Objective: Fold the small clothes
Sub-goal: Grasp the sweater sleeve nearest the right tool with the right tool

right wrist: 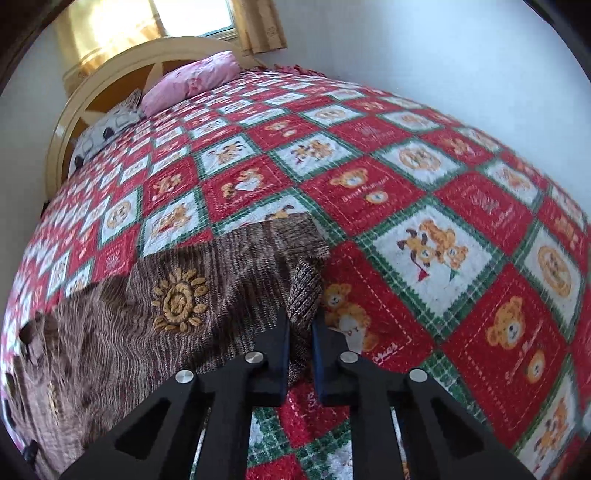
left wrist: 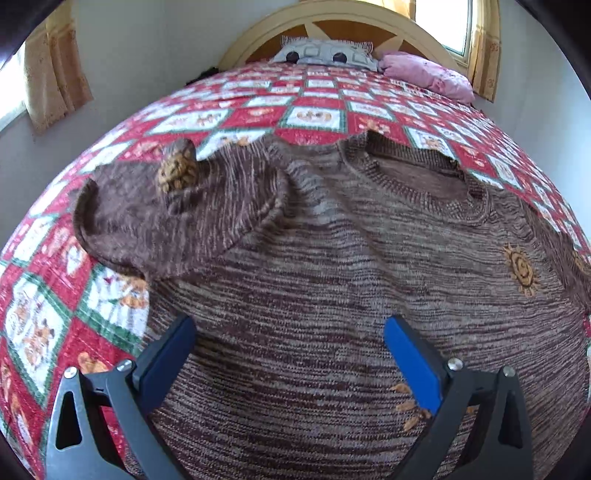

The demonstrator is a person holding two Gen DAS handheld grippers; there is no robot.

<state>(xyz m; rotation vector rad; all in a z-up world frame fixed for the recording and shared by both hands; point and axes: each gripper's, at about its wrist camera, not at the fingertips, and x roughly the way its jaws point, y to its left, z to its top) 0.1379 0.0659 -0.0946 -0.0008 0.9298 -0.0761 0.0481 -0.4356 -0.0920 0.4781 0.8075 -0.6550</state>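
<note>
Brown knit sweater (left wrist: pixel 332 295) flat on the quilted bed (right wrist: pixel 424 192), one sleeve folded in — looks thick, limp, grippy, best pinched at cuff or hem; right hand-held gripper (right wrist: pixel 300 325) pinches the other sleeve's cuff (right wrist: pixel 304 291), left hand-held gripper (left wrist: pixel 290 332) spread, empty above the body.

This is a bedroom in a home. A wide bed (left wrist: pixel 317 110) fills both views, spread with a red, white and green quilt (right wrist: pixel 424 192) patterned with teddy bears. At its far end stands an arched cream headboard (left wrist: pixel 332 14) with a pink pillow (left wrist: pixel 424 74) and a grey patterned pillow (left wrist: pixel 321 53). Yellow curtains (left wrist: pixel 55 74) hang at windows (right wrist: pixel 192 14) in plain white walls (right wrist: pixel 443 48).
</note>
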